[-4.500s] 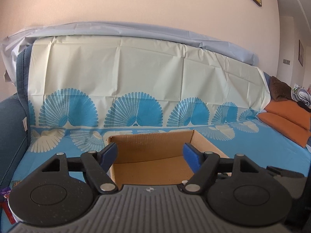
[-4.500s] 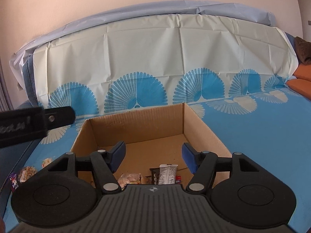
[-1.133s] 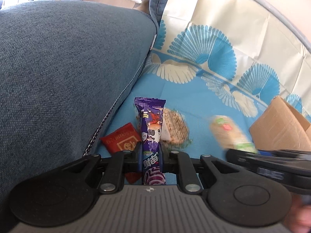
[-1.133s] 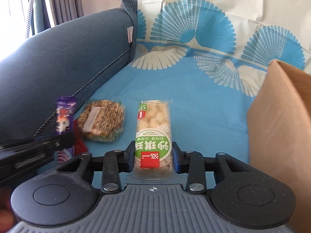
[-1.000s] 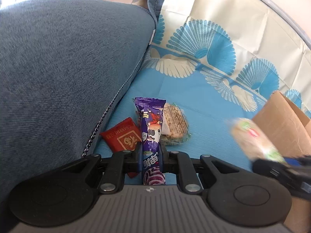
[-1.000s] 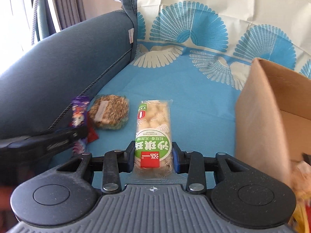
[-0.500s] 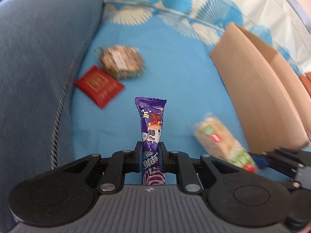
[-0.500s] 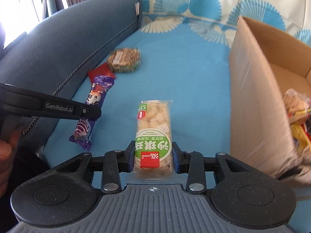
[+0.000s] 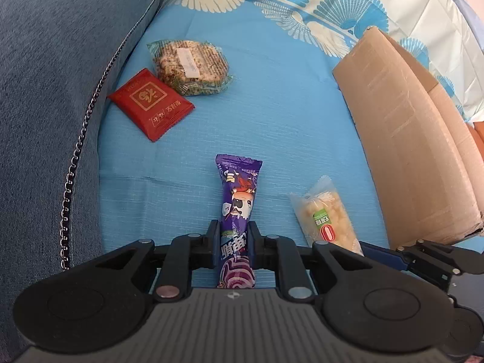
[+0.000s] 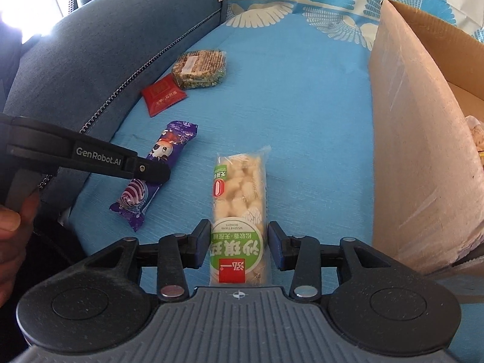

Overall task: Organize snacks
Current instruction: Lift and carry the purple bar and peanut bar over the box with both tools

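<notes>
My left gripper (image 9: 233, 237) is shut on a purple candy wrapper (image 9: 238, 199), held above the blue sofa cover; it also shows in the right wrist view (image 10: 157, 163). My right gripper (image 10: 239, 243) is shut on a long green-and-white puffed-rice snack pack (image 10: 239, 199), also seen in the left wrist view (image 9: 325, 214). A red packet (image 9: 151, 103) and a clear-wrapped round grain cake (image 9: 190, 66) lie on the cover beside the armrest. The open cardboard box (image 9: 405, 133) stands to the right, with some snacks inside (image 10: 476, 133).
The blue sofa armrest (image 9: 54, 90) with a zipper seam rises on the left. The patterned blue cover (image 10: 296, 90) spans the seat between armrest and box. The box's near wall (image 10: 420, 157) stands close on my right gripper's right.
Both grippers have lifted and pulled back from the armrest with their snacks. The box wall is now closer on the right. The red packet and grain cake stay put.
</notes>
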{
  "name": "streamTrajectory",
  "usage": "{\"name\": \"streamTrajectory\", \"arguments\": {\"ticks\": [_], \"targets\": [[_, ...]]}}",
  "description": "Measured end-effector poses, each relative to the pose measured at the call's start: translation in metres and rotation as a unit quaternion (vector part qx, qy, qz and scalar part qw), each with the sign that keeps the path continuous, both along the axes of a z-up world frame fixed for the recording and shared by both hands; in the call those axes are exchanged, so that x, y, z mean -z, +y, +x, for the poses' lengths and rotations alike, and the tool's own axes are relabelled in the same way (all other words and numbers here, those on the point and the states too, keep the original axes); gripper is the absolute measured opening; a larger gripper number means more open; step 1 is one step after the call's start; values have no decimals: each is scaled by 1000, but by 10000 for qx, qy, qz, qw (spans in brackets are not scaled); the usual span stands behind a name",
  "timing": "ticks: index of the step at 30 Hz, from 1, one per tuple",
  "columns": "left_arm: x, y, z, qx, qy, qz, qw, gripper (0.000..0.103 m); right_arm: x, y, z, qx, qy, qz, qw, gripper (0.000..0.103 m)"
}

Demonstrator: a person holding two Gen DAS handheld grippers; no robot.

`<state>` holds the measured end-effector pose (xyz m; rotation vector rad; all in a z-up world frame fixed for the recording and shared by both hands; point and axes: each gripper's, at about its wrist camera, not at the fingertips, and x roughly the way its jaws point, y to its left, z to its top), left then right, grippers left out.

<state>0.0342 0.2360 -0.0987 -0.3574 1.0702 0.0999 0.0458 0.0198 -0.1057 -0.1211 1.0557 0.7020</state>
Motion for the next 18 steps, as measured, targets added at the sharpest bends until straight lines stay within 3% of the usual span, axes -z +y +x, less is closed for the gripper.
{"name": "streamTrajectory", "arguments": {"ticks": [9,12,18], "targets": [[0,-5,-2,143,-18,151,9998,26,7,4,7,28,20,-100,9999,52],[-1,-9,-2,236,-27,206,9995,32,7,4,6,8,-9,-116,9999,53],[0,-10,-1,248,-23,220,9994,32,7,3,6,-36,-95,-175,9998,51]]}}
